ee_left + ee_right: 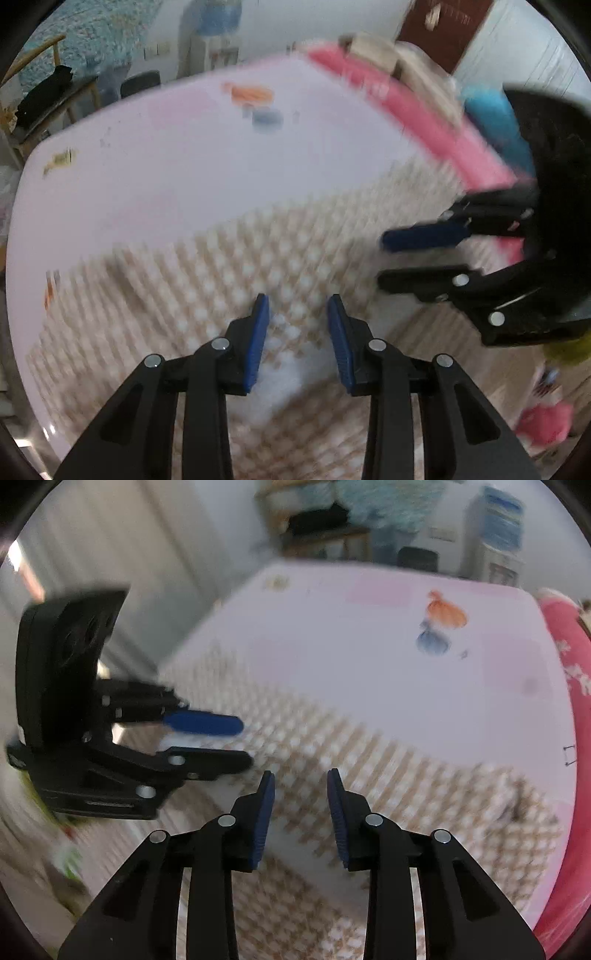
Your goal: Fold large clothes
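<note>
Garment: a tan-and-white checked garment (236, 280) lies spread over the near half of the bed, running from about 9 o'clock to 4 o'clock in the left view; pretty blurry, so can't tell what kind of clothing it is.
Bed: pale pink sheet (177, 155), bare at 12 o'clock, with an orange and blue print (258, 101) on it.
Left gripper (298, 339): jaws released, gap between the blue pads, nothing in them, hanging right over the checked cloth near its near edge.
Right gripper (300, 819): jaws also released and holding nothing, over the same cloth.
Each other: the right one shows at 3 o'clock in the left view, the left one at 9 o'clock in the right view.
Extras: bright pink blanket (406, 110) along the bed's far edge at 1 o'clock; dark chair (417, 559) beyond the bed.
</note>
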`<state>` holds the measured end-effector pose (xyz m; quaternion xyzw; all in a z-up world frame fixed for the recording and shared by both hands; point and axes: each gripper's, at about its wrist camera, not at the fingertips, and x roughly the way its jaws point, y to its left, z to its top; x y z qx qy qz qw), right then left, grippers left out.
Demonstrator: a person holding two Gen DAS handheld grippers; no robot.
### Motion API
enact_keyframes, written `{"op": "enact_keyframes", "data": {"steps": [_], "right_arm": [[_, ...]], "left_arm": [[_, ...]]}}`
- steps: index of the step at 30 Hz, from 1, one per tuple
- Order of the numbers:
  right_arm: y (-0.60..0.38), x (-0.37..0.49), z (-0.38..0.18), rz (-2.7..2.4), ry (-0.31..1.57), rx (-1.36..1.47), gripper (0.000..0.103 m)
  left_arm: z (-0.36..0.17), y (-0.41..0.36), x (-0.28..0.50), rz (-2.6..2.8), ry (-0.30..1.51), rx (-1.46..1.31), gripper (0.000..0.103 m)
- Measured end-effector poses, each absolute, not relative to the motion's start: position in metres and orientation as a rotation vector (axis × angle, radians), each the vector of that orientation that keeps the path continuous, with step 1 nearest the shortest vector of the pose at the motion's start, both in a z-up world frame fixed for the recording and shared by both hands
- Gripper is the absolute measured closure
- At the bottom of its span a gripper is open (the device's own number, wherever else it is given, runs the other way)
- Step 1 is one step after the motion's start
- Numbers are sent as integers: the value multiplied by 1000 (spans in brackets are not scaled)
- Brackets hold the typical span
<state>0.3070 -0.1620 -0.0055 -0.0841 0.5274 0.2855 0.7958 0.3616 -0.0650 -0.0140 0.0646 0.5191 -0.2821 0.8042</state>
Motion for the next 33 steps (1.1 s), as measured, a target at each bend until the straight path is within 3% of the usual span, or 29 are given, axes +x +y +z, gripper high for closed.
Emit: {"op": "enact_keyframes", "data": {"steps": [7, 10, 12, 15, 19, 26, 28, 33], "right_arm": [[-214, 270, 11, 596, 1145, -69, 72], [-214, 264, 40, 557, 1050, -109, 59], [-214, 261, 55, 534, 1000, -126, 58], [-204, 271, 47, 511, 990, -108, 58], [-195, 288, -11, 433, 1080, -188, 58], [-232, 229, 29, 329, 1088, -77, 55], [-233, 201, 48, 328, 1038, -34, 39], [-211, 139, 59, 323, 970, 15, 21]], "left_arm": [[7, -37, 324, -599, 1032, 160, 70], [27, -29, 311, -621, 967, 132, 70], [38, -29, 315, -610, 932, 112, 70], [28, -36, 333, -560, 974, 83, 70], [-14, -41, 341, -497, 1047, 109, 70], [16, -9, 306, -434, 1040, 75, 69], [31, 1, 282, -419, 1020, 40, 64], [49, 7, 224, -357, 978, 25, 50]]}}
